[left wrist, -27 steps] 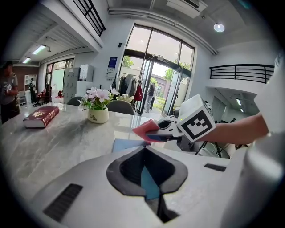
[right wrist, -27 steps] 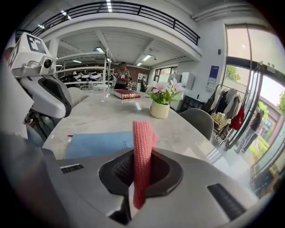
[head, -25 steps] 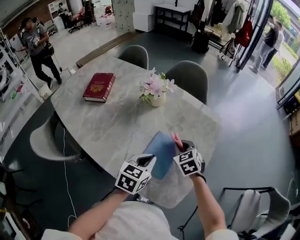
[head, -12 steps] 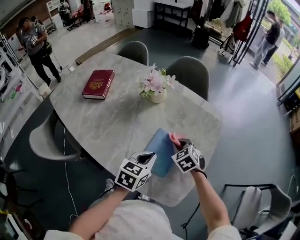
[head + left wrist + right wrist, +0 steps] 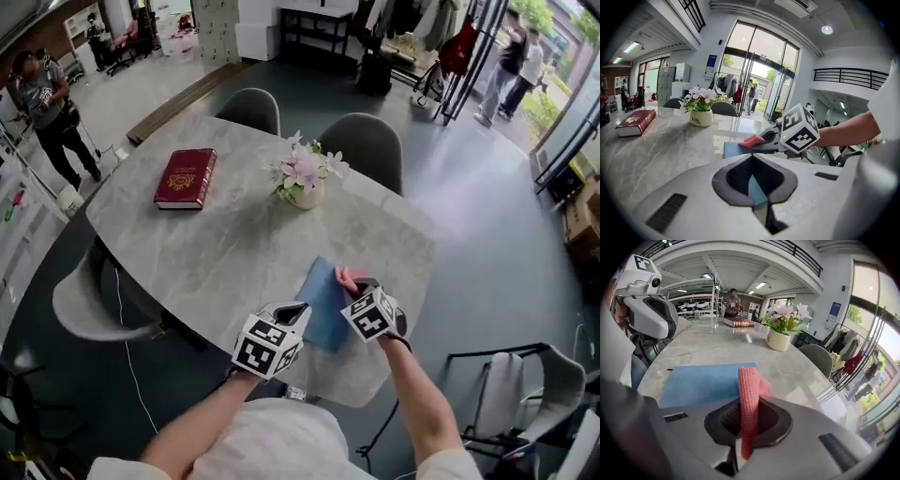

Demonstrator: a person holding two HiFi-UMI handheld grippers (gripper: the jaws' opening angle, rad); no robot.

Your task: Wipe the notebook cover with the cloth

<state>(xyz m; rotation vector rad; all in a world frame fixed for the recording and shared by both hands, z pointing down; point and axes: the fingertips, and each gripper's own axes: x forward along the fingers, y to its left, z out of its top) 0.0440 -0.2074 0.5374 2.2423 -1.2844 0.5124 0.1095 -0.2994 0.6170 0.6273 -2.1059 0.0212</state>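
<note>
A blue notebook [image 5: 323, 292] lies flat near the table's near edge. My left gripper [image 5: 296, 313] is shut on the notebook's near corner, and a blue sliver [image 5: 757, 188] shows between its jaws. My right gripper [image 5: 360, 287] is shut on a pink knitted cloth [image 5: 346, 278]. It holds the cloth at the notebook's right edge, low over the cover. In the right gripper view the cloth [image 5: 749, 394] sticks up from the jaws with the notebook [image 5: 703, 380] behind it. The left gripper view shows the cloth [image 5: 752, 140] resting on the notebook [image 5: 733, 149].
The grey marble table [image 5: 216, 253] also bears a red book [image 5: 185, 176] at far left and a white pot of pink flowers [image 5: 305, 178] mid-table. Chairs stand at the far side [image 5: 366, 145], left [image 5: 89, 300] and near right [image 5: 506, 403]. A person [image 5: 47, 103] stands at far left.
The right gripper and cloth have shifted slightly left, onto the notebook's right edge. The left gripper keeps its hold, and the head view has drifted a little.
</note>
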